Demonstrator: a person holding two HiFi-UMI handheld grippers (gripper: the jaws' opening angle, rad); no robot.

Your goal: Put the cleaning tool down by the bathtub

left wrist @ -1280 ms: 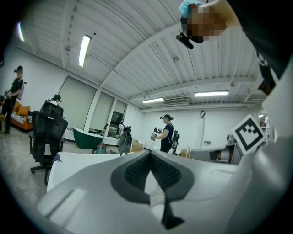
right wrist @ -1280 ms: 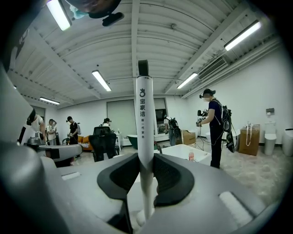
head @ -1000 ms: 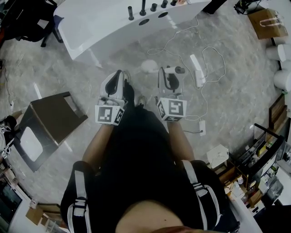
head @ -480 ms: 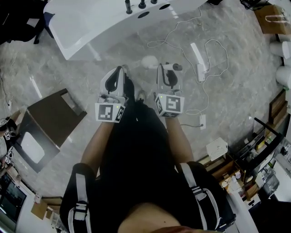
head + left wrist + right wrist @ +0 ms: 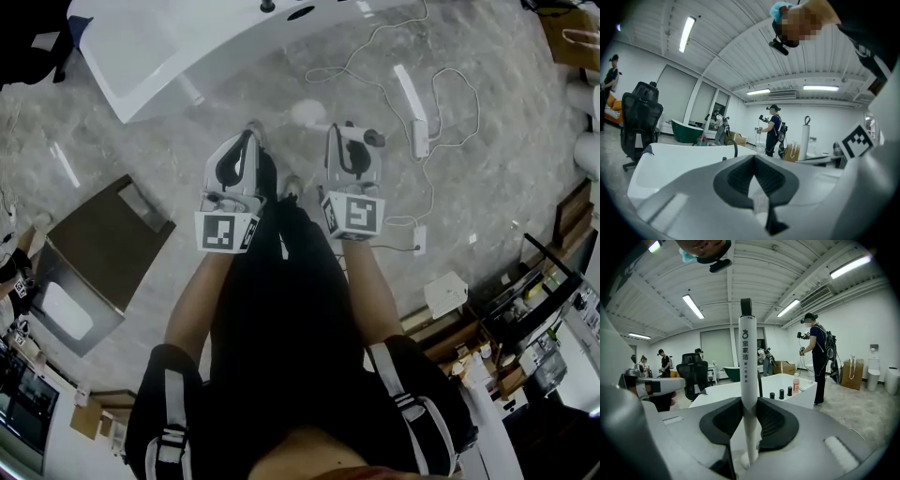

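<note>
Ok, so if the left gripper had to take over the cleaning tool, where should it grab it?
On the handle, along the bare white stretch above the right gripper, which is shut on it lower down. Come in from the side with the jaws level: the handle stands upright, straight, slim and round, so the pads can close squarely across it.

I'm seeing grey marble floor (image 5: 525, 187), a white power strip (image 5: 419, 139) lying on it — tube lights (image 5: 686, 33) are glowing under the ribbed ceiling (image 5: 740, 47), a black office chair (image 5: 640, 119) standing left.
</note>
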